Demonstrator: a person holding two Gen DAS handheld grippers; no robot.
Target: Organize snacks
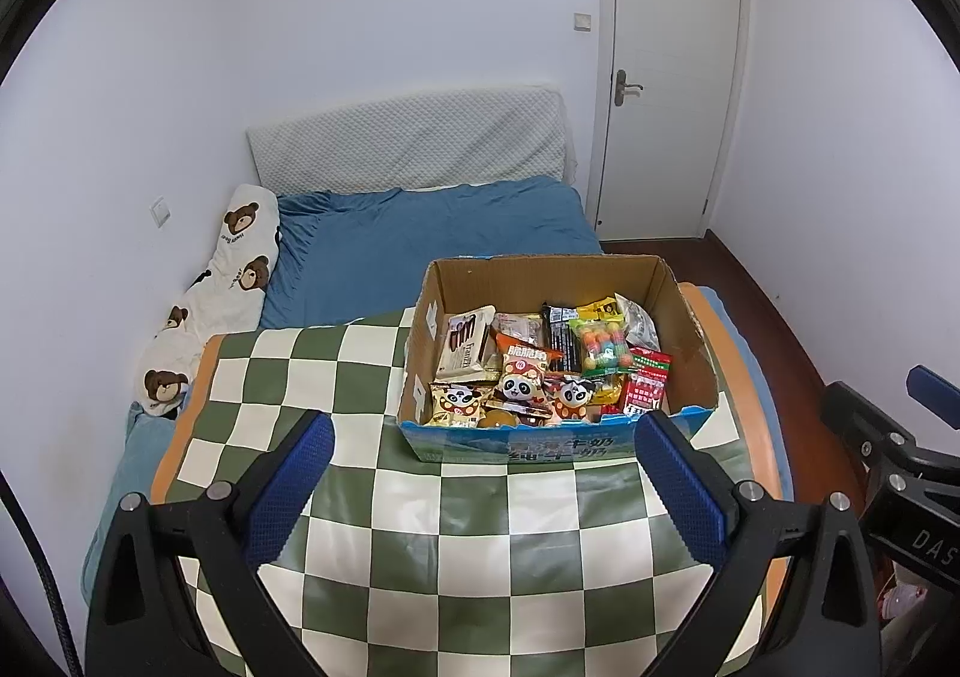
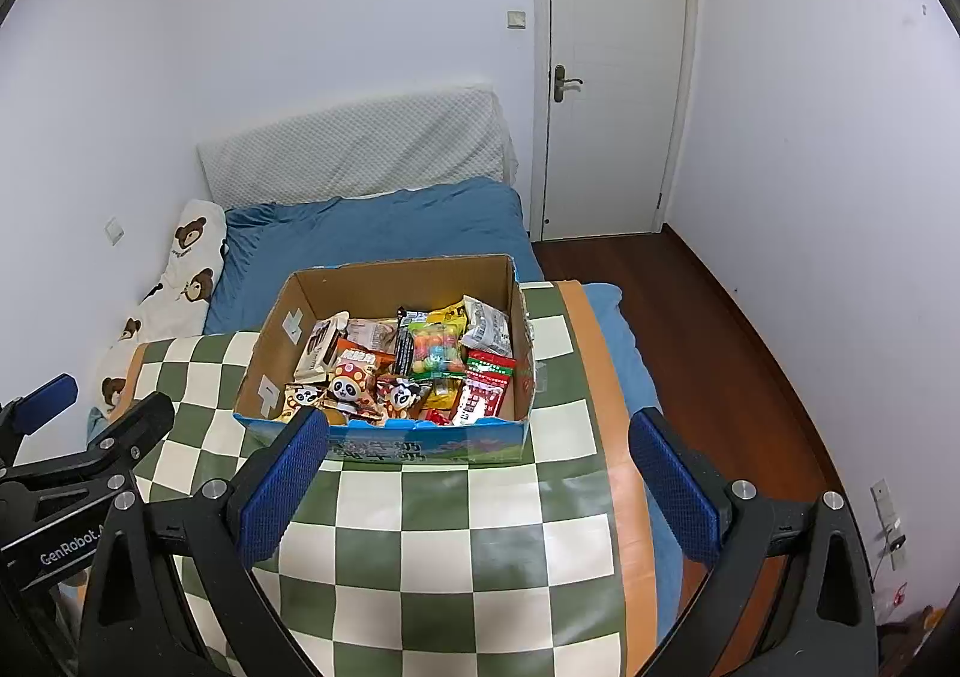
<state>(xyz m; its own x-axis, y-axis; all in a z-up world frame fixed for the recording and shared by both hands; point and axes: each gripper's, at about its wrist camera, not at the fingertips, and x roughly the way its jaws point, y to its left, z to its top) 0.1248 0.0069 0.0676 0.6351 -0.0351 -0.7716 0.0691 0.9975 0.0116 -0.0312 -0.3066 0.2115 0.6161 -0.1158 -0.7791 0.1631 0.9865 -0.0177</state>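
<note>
An open cardboard box (image 1: 549, 275) (image 2: 396, 278) with a blue printed front stands on the green-and-white checkered cloth (image 1: 468, 527) (image 2: 444, 527). Inside lie several snack packs: panda-print packets (image 1: 516, 386) (image 2: 345, 386), a bag of coloured candy balls (image 1: 600, 350) (image 2: 435, 350), a red packet (image 1: 645, 389) (image 2: 483, 398) and a wafer pack (image 1: 465, 347) (image 2: 321, 347). My left gripper (image 1: 483, 431) hovers open just in front of the box, with nothing between its blue pads. My right gripper (image 2: 480, 428) is likewise open and empty before the box. Each gripper shows at the edge of the other's view.
The cloth covers a table with an orange edge (image 2: 630, 497) pushed against a bed with a blue sheet (image 1: 432, 233). A bear-print pillow (image 1: 204, 305) lies along the left wall. A white door (image 2: 612, 65) and wooden floor (image 2: 720, 353) are to the right.
</note>
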